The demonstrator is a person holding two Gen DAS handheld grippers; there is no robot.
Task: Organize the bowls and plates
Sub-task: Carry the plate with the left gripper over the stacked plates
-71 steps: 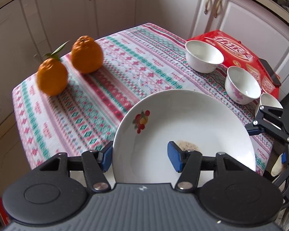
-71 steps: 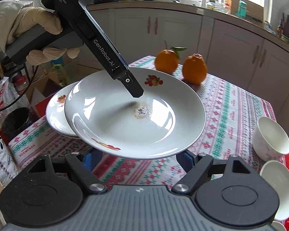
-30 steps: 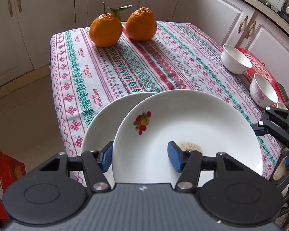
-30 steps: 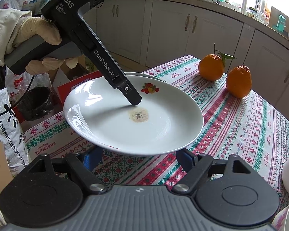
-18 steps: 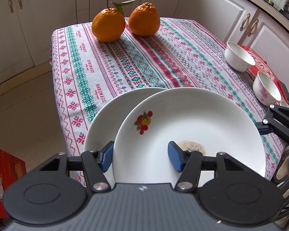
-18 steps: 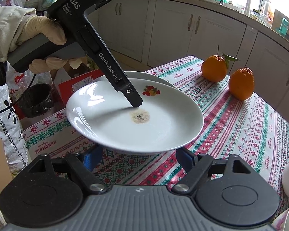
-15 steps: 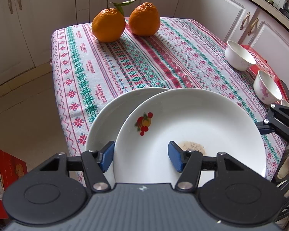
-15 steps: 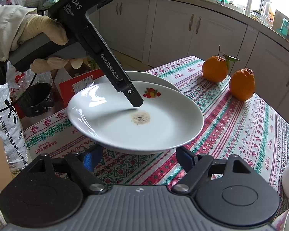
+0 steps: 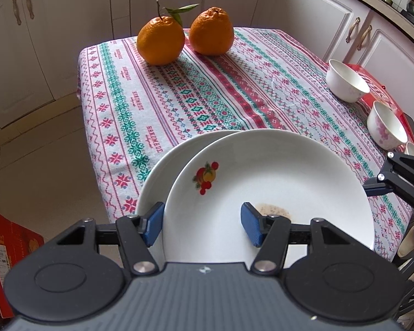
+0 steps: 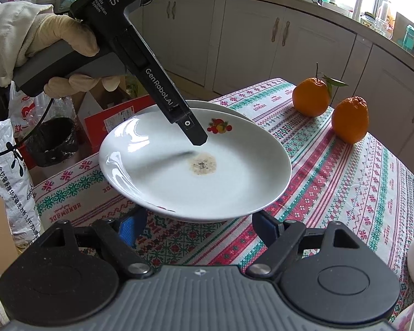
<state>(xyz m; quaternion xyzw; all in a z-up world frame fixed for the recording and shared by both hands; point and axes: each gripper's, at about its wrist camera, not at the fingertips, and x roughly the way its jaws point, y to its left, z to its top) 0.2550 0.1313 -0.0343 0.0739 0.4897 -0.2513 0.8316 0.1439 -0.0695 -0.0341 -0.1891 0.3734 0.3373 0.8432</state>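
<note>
Left gripper (image 9: 201, 224) clamps the stained plate's (image 9: 276, 182) rim, hovering over the second plate (image 9: 162, 171) at the table corner. Right gripper (image 10: 191, 227) has just been opening, empty, below. Best to centre it first, then lower flat.

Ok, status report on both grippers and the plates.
Left gripper shut on white fruit-print plate, over second white plate. Right gripper open. Nothing blocking.

White plate (image 9: 276, 182), fruit motif on rim, brown stain at centre, held tilted over second white plate (image 9: 162, 171) at table corner; three small white bowls (image 9: 345, 82) near far edge.
</note>
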